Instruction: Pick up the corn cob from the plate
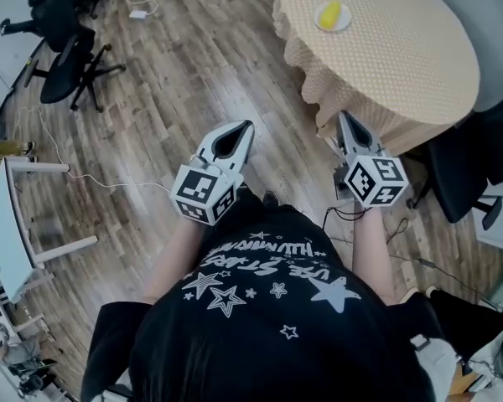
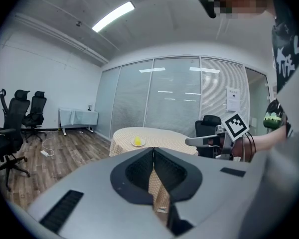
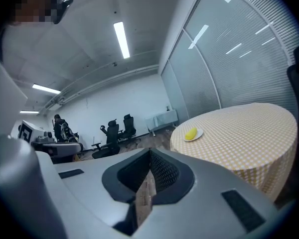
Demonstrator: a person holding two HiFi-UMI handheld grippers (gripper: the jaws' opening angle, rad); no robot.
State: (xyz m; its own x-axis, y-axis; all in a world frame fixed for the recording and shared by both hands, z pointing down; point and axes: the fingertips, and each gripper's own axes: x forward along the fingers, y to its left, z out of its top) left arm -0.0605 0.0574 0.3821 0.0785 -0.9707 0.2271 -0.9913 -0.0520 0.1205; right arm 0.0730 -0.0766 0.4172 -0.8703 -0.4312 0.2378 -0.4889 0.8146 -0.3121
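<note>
Head down, gripper views (seemingly) share table (image 2: 165, 135)

Left gripper (image 2: 153, 150): jaws together, tips meeting, nothing held between them. Past the tips stands a round table (image 2: 164, 137) under a yellow checked cloth. A white plate (image 2: 137, 144) sits near its left edge with the yellow corn cob (image 2: 137, 141) lying on it. Right gripper (image 2: 190, 141) is at right, beside the table. Two black office chairs (image 2: 21, 114) stand far left on the wood floor (image 2: 65, 151).
</note>
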